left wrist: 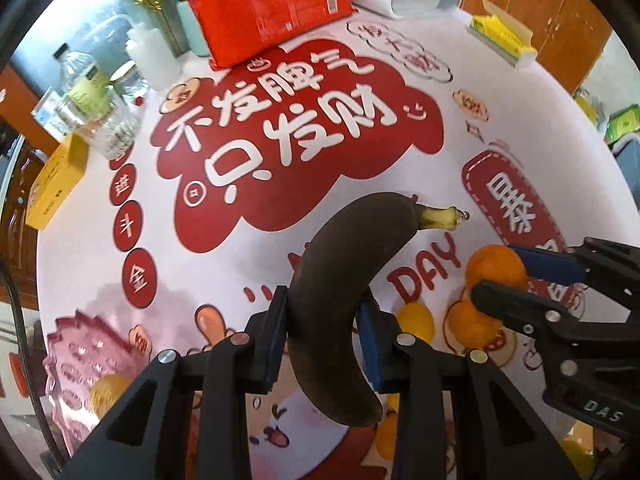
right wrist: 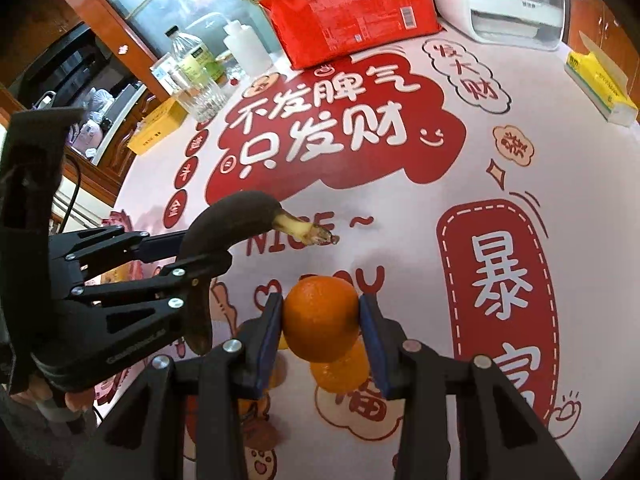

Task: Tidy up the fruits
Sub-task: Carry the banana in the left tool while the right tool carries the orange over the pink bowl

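The left gripper was clamped across the middle of a blackened banana, its blue pads pressing the fruit's two flanks; the grip sat near the balance point, probably so that the long fruit would not swing or slip as it hung clear of the printed tablecloth; the banana's long axis ran from near to far in the left wrist view, curving, with the pale yellow stem pointing far and to the right and the blunt dark end hanging near, below the fingers; the right gripper was closed on an orange, pads on its left and right sides at about the widest part, which I judge the surest hold on a round thing; that orange was held above the cloth, directly over a second orange resting on the table, with a smaller yellow fruit lying just beside it; the two held fruits were near each other, banana to the left, orange to the right; at the near left edge a pink tray lay on the cloth with another orange fruit seemingly in it, likely where the fruit was meant to go.
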### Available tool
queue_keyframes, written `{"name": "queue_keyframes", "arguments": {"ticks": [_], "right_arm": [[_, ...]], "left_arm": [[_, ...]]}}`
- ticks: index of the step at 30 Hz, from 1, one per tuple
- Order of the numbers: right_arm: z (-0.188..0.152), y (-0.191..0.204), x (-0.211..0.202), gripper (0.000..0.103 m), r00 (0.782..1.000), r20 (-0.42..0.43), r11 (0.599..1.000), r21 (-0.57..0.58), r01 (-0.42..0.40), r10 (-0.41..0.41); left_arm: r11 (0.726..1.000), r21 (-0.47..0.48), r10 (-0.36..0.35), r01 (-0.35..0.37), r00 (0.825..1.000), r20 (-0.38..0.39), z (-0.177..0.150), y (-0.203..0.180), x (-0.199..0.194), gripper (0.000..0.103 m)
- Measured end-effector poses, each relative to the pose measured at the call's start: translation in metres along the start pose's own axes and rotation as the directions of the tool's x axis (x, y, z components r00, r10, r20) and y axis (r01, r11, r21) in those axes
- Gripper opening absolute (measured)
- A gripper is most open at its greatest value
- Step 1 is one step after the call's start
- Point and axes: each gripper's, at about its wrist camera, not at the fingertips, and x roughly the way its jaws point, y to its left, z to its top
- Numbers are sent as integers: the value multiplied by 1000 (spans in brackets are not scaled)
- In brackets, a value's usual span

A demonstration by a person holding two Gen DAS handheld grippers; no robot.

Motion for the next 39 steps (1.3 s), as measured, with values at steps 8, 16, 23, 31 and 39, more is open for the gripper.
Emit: {"name": "queue_keyframes", "arguments": {"ticks": [8,16,23,31,39], "right_arm": [[-10,20,-29,39,999,45,999,-44,-11,13],[-29,46,-55,39,998,64,995,-98,-16,22],[-47,79,-72,39,997,59,985,-169,-30,41],[-58,143,-93,39,991,111,954,-298,-37,73],[-65,209,-86,39,987,118,926,-373,-59,110]], "left_arm": [[999,-49,-4,7,998,59,-29,4,-51,31],[993,-110,-27,37,996,86,-72,5,-87,31],[987,-159,0,18,993,116,-112,19,-120,31],[973,-221,99,-62,982,163,-151,64,-161,31],[942,-308,192,-130,965,181,-188,131,-188,31]]}}
